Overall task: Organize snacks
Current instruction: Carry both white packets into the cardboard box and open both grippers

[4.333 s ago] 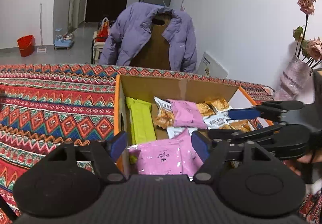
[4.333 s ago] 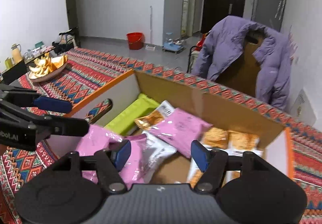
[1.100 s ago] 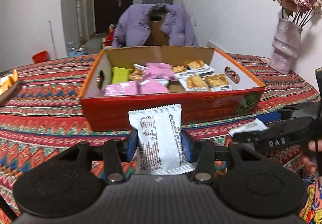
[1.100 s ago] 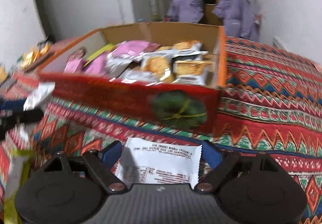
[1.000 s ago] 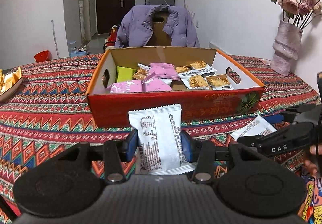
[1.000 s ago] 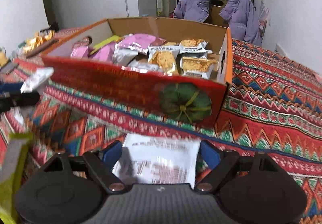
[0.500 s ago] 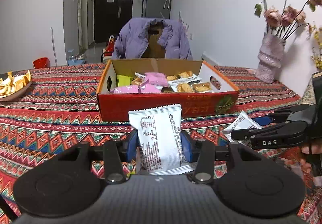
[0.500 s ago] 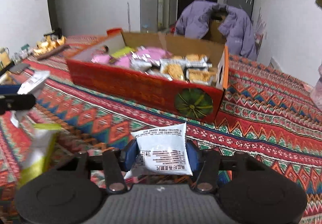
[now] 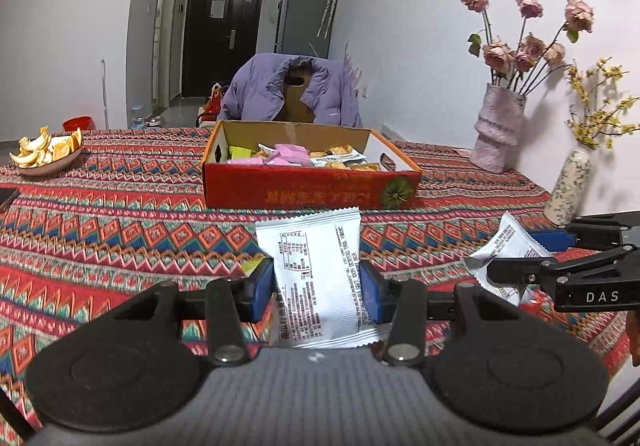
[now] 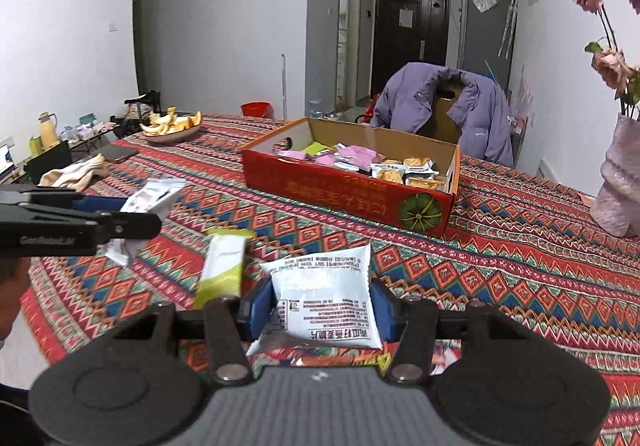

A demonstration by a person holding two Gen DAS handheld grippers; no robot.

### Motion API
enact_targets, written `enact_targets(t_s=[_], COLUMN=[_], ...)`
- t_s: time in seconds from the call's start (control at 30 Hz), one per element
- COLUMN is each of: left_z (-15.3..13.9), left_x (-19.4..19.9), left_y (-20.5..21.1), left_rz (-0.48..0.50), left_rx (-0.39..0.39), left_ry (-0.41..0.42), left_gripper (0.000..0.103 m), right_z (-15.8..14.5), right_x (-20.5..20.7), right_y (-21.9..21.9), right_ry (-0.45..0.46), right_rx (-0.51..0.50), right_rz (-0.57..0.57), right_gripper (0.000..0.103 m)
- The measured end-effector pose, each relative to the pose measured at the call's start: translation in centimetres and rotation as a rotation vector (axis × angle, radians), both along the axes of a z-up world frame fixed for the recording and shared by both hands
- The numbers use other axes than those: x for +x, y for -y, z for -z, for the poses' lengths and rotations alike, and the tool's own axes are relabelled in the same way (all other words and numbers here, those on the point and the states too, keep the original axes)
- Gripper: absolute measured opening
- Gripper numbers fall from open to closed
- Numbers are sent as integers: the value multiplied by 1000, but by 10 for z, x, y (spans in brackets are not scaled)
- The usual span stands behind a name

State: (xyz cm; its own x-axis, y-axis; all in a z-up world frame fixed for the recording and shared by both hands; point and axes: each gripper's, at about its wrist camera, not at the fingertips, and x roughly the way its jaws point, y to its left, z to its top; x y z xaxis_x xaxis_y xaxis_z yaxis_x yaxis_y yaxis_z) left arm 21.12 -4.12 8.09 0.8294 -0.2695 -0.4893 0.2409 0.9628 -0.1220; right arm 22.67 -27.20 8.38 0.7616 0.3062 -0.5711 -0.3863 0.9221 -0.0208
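A red cardboard box [image 9: 308, 191] holding several pink, green and orange snack packets stands mid-table; it also shows in the right wrist view [image 10: 344, 191]. My left gripper [image 9: 316, 286] is shut on a white snack packet [image 9: 314, 270], held above the cloth in front of the box. My right gripper [image 10: 320, 304] is shut on another white snack packet [image 10: 326, 298], also in front of the box. A green snack bar [image 10: 224, 266] lies on the cloth between the grippers. The right gripper's packet [image 9: 506, 258] shows at right in the left wrist view.
A patterned tablecloth [image 9: 100, 221] covers the table. A plate of orange peels [image 9: 46, 155] sits far left. Two vases [image 9: 496, 129] with flowers stand at the right edge. A chair with a purple jacket [image 9: 292, 89] stands behind the box. A cloth and phone [image 10: 92, 165] lie left.
Both grippers have pulled back away from the box, each with a white packet. The right gripper closed on its packet within the last second.
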Motion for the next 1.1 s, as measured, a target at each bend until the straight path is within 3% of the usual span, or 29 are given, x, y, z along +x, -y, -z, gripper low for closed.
enact_targets(t_s=[0.3,0.5,0.67,0.83,0.93,1.1], left_z=[-7,-22,-58,-87,-86,-53], left_x=[-23,3,60,149,206,287], left_y=[3,7,17,31,43,61], left_rz=[28,59,136,202,209,195], left_rx=[15,44,70,54,50,40], left_ry=[38,79,140,131,83,-37], left_gripper=[46,46,46,46,46,46], right_z=[-2,-11,-40,-67,-68,-43], right_x=[-24,-1,52,135,191,268], right_y=[-1,7,12,21,22,15], right_ry=[23,43,101,102,58,-10], right_rx=[32,63,37,47,37,-21], right_rz=[-1,4,5,-14,-21,-8], right_gripper=[51,51,51,52,52,52])
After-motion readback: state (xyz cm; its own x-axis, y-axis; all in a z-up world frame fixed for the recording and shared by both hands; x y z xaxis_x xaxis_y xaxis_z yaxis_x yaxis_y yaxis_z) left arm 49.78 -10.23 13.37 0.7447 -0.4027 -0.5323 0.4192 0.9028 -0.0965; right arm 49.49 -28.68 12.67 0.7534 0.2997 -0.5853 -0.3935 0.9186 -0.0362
